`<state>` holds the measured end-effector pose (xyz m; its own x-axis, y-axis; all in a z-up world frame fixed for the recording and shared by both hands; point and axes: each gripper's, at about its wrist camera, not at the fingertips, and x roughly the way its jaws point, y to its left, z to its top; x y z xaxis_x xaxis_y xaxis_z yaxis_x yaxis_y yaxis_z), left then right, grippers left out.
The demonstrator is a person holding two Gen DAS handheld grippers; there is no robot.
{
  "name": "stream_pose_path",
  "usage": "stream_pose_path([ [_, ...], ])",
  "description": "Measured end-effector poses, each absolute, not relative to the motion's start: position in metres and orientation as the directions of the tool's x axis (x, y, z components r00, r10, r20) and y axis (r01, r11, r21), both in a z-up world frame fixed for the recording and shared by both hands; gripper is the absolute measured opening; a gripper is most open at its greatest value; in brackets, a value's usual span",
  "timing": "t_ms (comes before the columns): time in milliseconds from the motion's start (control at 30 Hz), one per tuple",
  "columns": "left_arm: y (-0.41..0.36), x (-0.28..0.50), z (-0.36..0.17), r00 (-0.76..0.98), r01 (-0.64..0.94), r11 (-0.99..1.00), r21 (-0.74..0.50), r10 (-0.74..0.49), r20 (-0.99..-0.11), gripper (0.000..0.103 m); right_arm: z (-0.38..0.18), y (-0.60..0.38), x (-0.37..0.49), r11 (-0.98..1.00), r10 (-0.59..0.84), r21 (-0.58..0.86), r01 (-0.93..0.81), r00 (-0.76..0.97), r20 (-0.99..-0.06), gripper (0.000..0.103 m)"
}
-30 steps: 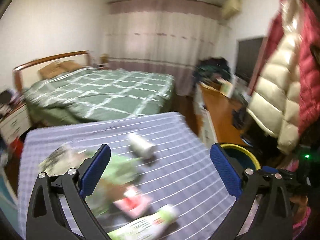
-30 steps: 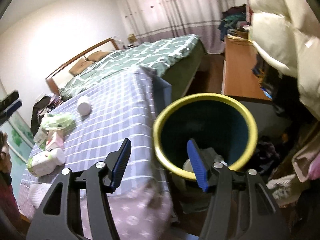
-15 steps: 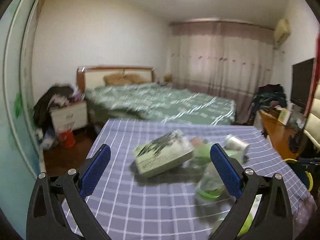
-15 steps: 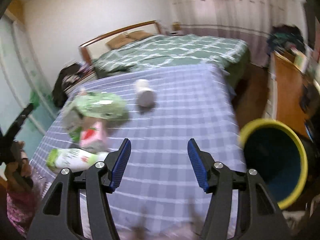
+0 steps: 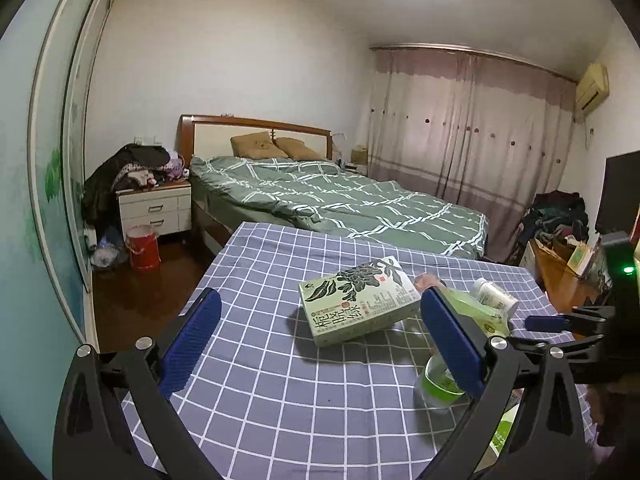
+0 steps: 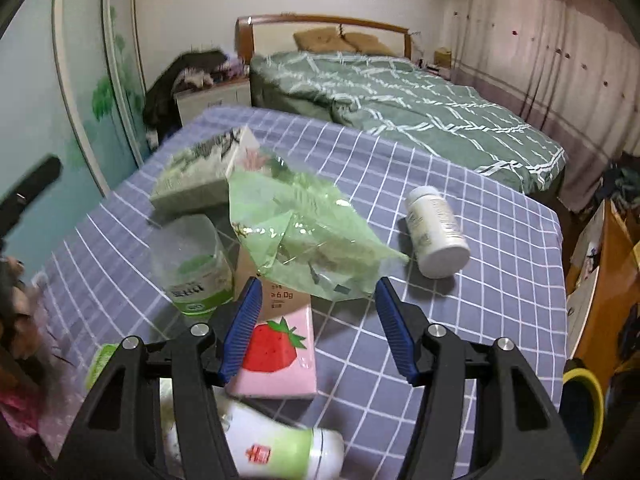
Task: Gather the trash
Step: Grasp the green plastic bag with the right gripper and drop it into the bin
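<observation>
On a table under a blue checked cloth (image 5: 260,264) lies a heap of trash. The left wrist view shows a green tea box (image 5: 356,304), a green plastic wrapper (image 5: 476,312), a white bottle (image 5: 494,294) and a clear cup (image 5: 438,380). My left gripper (image 5: 320,340) is open and empty, short of the box. In the right wrist view my right gripper (image 6: 320,320) stands open just above the wrapper (image 6: 308,232) and a pink strawberry carton (image 6: 276,352), gripping nothing. The white bottle (image 6: 436,232) lies to its right, the cup (image 6: 192,268) to its left.
A white and green bottle (image 6: 272,448) lies under the right gripper's frame. A yellow-rimmed bin (image 6: 580,412) stands on the floor off the table's right end. A green bed (image 5: 340,200) lies behind the table, a nightstand (image 5: 154,208) and a red bucket (image 5: 142,246) at the left.
The right gripper swung from over the bin to the trash heap and now hangs close over the wrapper and carton. The left view turned left along the table, then held still.
</observation>
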<state>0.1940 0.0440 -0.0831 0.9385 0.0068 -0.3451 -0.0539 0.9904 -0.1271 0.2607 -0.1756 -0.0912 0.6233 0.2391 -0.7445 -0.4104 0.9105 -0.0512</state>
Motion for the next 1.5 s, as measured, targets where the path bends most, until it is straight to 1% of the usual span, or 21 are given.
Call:
stream_pose_path([
  [200,0.042,0.193,-0.08,0.936,-0.047,0.99,-0.132,-0.002,-0.353,0.098,-0.094,-0.159,0.276,0.905,0.205,-0.114,-0.41,0.654,-0.728,0.056],
  [267,0.043,0.194,-0.081,0.934,-0.049,0.989,-0.138,-0.004,-0.357,0.098,-0.094,-0.157,0.282,0.904,0.201,-0.121,-0.411,0.657,-0.726,0.052],
  [300,0.043,0.194,-0.081,0.934,-0.047,0.989,-0.141,-0.006,-0.357,0.098,-0.093,-0.156,0.284,0.903,0.2,-0.123,-0.412,0.657,-0.727,0.046],
  [333,0.043,0.194,-0.081,0.934,-0.047,0.989,-0.142,-0.007,-0.357,0.098,-0.093,-0.156,0.287,0.902,0.199,-0.125,-0.413,0.656,-0.728,0.037],
  [367,0.043,0.194,-0.081,0.934,-0.046,0.989,-0.141,-0.007,-0.357,0.098,-0.093,-0.156,0.289,0.901,0.2,-0.124,-0.415,0.653,-0.731,0.032],
  [400,0.042,0.194,-0.081,0.934,-0.046,0.989,-0.139,-0.007,-0.358,0.098,-0.093,-0.157,0.29,0.901,0.202,-0.121,-0.417,0.648,-0.734,0.021],
  [433,0.042,0.194,-0.082,0.933,-0.044,0.99,-0.137,-0.008,-0.359,0.098,-0.093,-0.158,0.29,0.901,0.207,-0.114,-0.418,0.647,-0.734,0.012],
  [533,0.04,0.194,-0.082,0.933,-0.041,0.99,-0.133,-0.01,-0.359,0.098,-0.09,-0.165,0.289,0.907,0.226,-0.087,-0.413,0.649,-0.726,0.005],
  [733,0.037,0.191,-0.08,0.934,-0.036,0.991,-0.126,-0.011,-0.357,0.098,-0.07,-0.186,0.274,0.921,0.273,-0.018,-0.389,0.677,-0.684,0.004],
  [800,0.037,0.191,-0.079,0.934,-0.034,0.992,-0.124,-0.012,-0.356,0.098,-0.06,-0.202,0.268,0.927,0.298,0.03,-0.374,0.686,-0.663,0.004],
  [1000,0.034,0.188,-0.078,0.937,-0.028,0.993,-0.115,-0.014,-0.349,0.098,-0.041,-0.257,0.24,0.954,0.286,0.11,-0.278,0.742,-0.607,0.004],
  [1167,0.03,0.186,-0.077,0.939,-0.013,0.994,-0.106,-0.024,-0.343,0.098,-0.039,-0.326,0.21,0.977,0.205,0.172,-0.128,0.788,-0.58,0.004],
  [1267,0.028,0.185,-0.076,0.942,-0.003,0.995,-0.097,-0.029,-0.334,0.098,-0.045,-0.373,0.191,0.98,0.127,0.198,-0.011,0.8,-0.586,0.004],
  [1400,0.024,0.184,-0.075,0.942,0.0,0.996,-0.084,-0.028,-0.334,0.098,-0.065,-0.428,0.168,0.967,0.021,0.211,0.143,0.779,-0.627,0.004],
  [1500,0.023,0.184,-0.076,0.941,0.006,0.996,-0.084,-0.034,-0.338,0.098,-0.085,-0.461,0.157,0.947,-0.029,0.222,0.233,0.748,-0.663,0.004],
])
